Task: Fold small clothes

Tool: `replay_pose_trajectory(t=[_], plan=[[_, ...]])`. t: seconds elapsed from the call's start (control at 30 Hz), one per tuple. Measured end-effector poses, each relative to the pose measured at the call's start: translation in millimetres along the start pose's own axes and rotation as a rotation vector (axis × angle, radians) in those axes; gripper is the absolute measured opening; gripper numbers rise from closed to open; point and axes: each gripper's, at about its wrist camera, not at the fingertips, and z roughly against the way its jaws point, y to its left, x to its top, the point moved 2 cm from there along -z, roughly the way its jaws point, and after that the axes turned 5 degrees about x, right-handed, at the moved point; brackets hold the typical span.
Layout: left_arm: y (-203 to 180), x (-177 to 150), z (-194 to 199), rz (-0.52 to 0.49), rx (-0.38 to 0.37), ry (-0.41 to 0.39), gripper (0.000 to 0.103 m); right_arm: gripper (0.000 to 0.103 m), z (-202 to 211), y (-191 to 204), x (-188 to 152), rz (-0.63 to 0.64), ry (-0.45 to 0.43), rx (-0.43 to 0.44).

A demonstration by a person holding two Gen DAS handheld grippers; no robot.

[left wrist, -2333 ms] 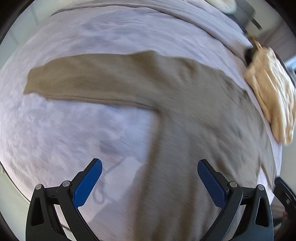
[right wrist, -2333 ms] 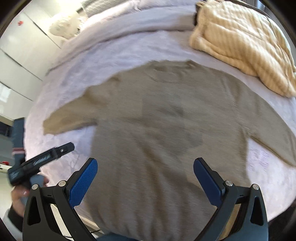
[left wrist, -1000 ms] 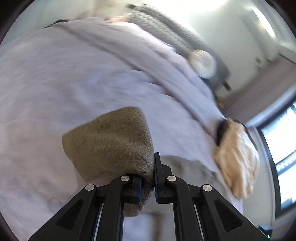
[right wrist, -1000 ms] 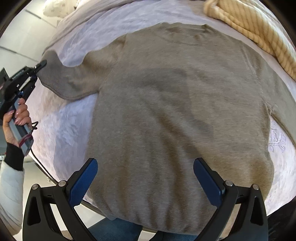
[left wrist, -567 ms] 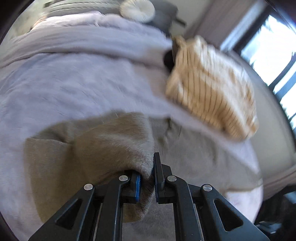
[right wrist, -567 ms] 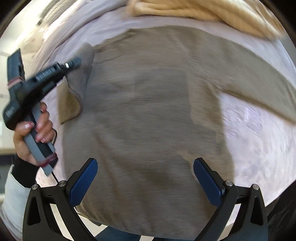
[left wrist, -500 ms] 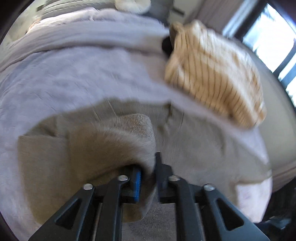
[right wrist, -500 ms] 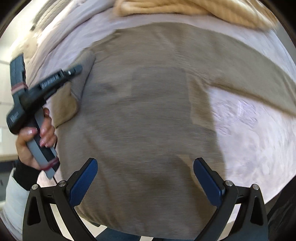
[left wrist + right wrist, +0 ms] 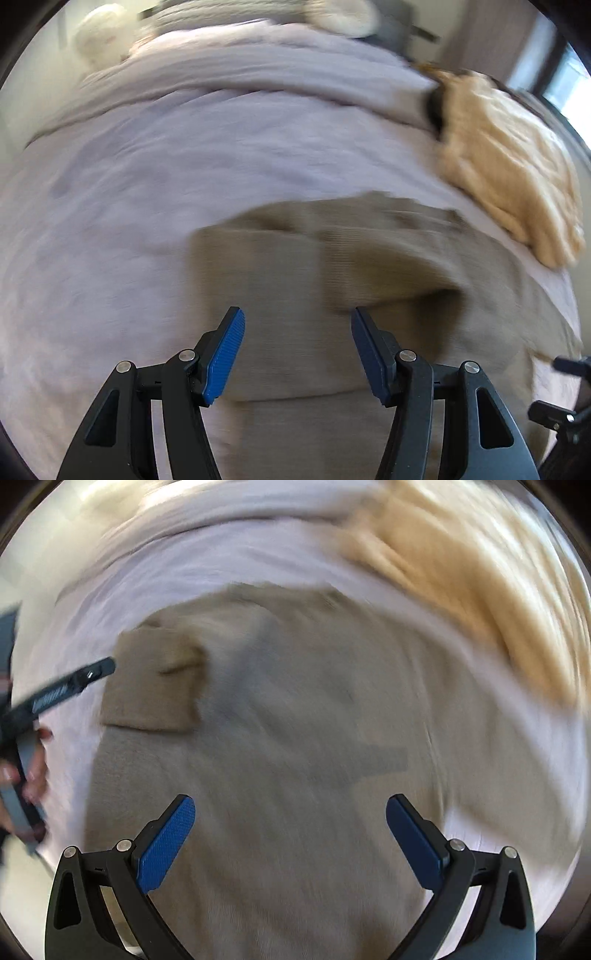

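On the bed [image 9: 184,155], covered with a pale lilac duvet, a taupe knitted sweater [image 9: 314,369] lies flat with its neckline to the far side. Both views are smeared by motion, so the knit and the edges are hard to make out, most of all in the right wrist view. The hem of the sweater is cut off at the bottom of both pictures, and its right sleeve runs out of the frame. The left sleeve [image 9: 155,686] is folded inward and lies on the shoulder part of the sweater. A cream blanket [image 9: 509,177] with stripes lies at the far right of the bed; what the dark thing under its near end is, I cannot tell.

The left claw [image 9: 297,350] hangs above the folded sleeve; its jaws have just been opening, and nothing is pressed between the blue pads [image 9: 225,354]. The right claw [image 9: 290,838] stands wide open above the body of the sweater, holding nothing. In the right wrist view the person's hand [image 9: 26,775] is seen at the left edge, partly cut off.
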Motion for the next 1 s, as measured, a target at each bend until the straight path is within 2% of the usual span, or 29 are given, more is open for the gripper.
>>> replay_pose_trajectory(t=[0.13,0.23,0.27,0.3,0.33,0.37,0.47,0.53,0.57,0.6,0.63,0.7,0.8,1.0], plan=[[43,1,-32,0.091,0.061,0.073,0.061,0.103,-30,35,48,0.205,-0.08,-0.142],[49,-4,-58,0.121,0.078,0.126,0.062,0.102,-60,33,72,0.227,-0.075,-0.248],[51,-6,-63,0.129,0.072,0.137,0.062,0.095,-66,27,72,0.224,-0.07,-0.277],[52,-9,-66,0.136,0.068,0.145,0.062,0.085,-76,19,75,0.209,-0.057,-0.296],[52,-10,-68,0.137,0.066,0.146,0.062,0.043,-78,10,73,0.176,-0.04,-0.247],[52,-12,-69,0.135,0.065,0.146,0.062,0.012,-77,-2,70,0.106,-0.03,-0.151],[53,-14,-71,0.123,0.059,0.151,0.062,0.012,-65,-52,53,-0.167,-0.072,0.018],[51,-13,-70,0.109,0.044,0.157,0.065,0.014,-60,-96,28,-0.44,-0.122,0.216],[52,-13,-70,0.104,0.044,0.159,0.072,0.028,-62,-112,16,-0.548,-0.134,0.292],[52,-12,-70,0.101,0.046,0.159,0.072,0.042,-68,-133,-4,-0.706,-0.124,0.367],[52,-11,-70,0.101,0.044,0.159,0.072,0.07,-70,-144,-17,-0.789,-0.124,0.404],[54,-6,-71,0.107,0.038,0.163,0.072,0.073,-66,-160,-39,-0.92,-0.169,0.491],[53,8,-77,0.131,0.028,0.164,0.072,0.077,-53,-165,-52,-0.957,-0.19,0.521],[41,30,-95,0.144,-0.004,0.197,0.072,0.077,-58,-167,-38,-0.968,-0.191,0.504]])
